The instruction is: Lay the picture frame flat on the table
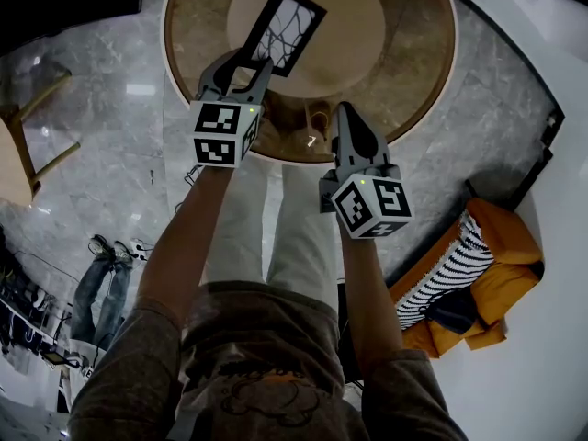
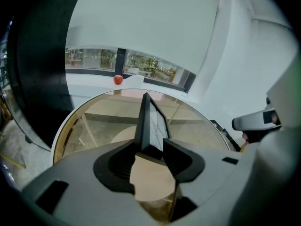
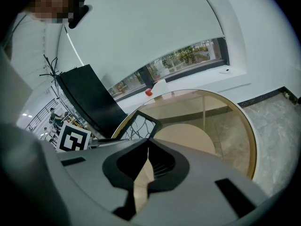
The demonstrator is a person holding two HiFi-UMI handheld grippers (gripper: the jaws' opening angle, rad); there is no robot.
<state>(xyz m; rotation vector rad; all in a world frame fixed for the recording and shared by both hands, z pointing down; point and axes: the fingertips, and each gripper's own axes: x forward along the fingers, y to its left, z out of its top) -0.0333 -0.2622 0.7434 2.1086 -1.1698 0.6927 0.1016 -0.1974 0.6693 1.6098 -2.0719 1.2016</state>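
Observation:
The black picture frame (image 1: 285,28) with a pale line pattern rests on the tan disc in the middle of the round glass table (image 1: 404,108). In the head view its face shows from above. My left gripper (image 1: 246,62) reaches over the table's near rim and stands open. The frame's near corner (image 2: 153,124) sits between its fingertips (image 2: 175,152), and I see no firm pinch. My right gripper (image 1: 342,118) hovers to the right, nearer the table edge, shut and empty. From the right gripper (image 3: 148,140) view, the frame (image 3: 136,126) lies up to the left.
A small red ball-like object (image 2: 118,79) sits on the far window ledge. A tall black panel (image 3: 89,98) stands left of the table. An orange seat with a striped cushion (image 1: 478,274) lies on the floor at the right, and a wooden stool (image 1: 28,145) at the left.

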